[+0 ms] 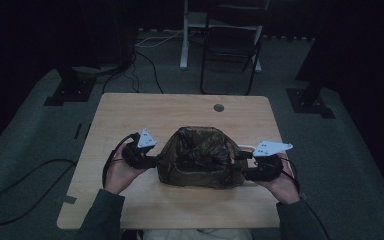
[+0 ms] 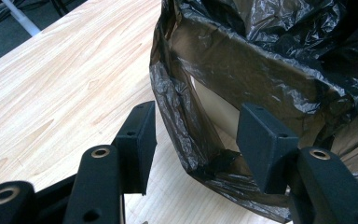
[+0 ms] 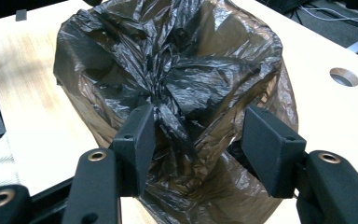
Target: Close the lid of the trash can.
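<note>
Near the table's (image 1: 130, 115) near edge, at its middle, sits the bag (image 1: 197, 157): crinkled brown-black film, boxy. Left gripper (image 2: 193, 140) open, straddling its corner; right gripper (image 3: 196, 140) open, bag bunched between the pads.

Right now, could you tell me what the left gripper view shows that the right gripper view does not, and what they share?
The left gripper view alone shows a pale wall of the container inside the bag, seen through the thin plastic at its lower corner. The right gripper view alone shows the round hole in the tabletop and the plastic bunched into a knot-like gather on that side. Both show the dark plastic bag on the wooden table, with open black jaws in front of it.
</note>
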`<state>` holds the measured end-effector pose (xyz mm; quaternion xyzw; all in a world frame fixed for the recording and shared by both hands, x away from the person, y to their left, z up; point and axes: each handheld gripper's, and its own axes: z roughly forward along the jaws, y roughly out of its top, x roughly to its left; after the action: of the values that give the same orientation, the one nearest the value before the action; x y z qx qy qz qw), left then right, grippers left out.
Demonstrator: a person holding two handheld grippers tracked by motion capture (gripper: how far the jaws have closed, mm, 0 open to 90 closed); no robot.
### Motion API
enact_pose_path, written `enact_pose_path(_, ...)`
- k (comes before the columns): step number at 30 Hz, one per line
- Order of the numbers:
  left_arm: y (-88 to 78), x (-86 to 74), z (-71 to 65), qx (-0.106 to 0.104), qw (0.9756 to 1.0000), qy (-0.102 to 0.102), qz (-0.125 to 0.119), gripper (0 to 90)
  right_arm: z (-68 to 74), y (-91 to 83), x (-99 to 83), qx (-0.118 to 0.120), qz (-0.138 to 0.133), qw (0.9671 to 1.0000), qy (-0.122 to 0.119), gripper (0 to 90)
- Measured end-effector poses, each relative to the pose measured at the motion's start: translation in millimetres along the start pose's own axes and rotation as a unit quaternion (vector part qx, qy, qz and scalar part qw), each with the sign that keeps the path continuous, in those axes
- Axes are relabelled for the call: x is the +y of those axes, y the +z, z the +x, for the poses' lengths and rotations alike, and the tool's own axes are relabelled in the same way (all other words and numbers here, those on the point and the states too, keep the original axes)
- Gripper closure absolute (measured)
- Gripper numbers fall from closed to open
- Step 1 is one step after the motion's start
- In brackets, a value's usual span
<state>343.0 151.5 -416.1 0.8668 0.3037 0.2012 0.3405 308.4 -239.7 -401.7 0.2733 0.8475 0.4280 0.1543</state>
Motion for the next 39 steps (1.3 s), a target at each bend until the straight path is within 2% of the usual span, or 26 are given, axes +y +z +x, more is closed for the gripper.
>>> enact_pose_path(13, -0.3, -8.6, -0.6, -0.001, 1.0, -0.007, -0.001, 47.8, -11.0, -1.7, 0.2, -0.018, -0.001, 0.9998, 0.009, 43.8)
enact_pose_path(20, -1.2, -14.1, -0.7, -0.001, 1.0, -0.01, 0.0, 47.8, -15.9, -1.6, 1.3, -0.035, 0.009, 0.9993, 0.007, 43.4)
enact_pose_path(39, -3.5, -21.0, -0.7, -0.001, 0.9999, -0.013, 0.001, 47.8, -30.5, -2.8, -1.7, -0.052, 0.0, 0.9983, 0.026, 42.7)
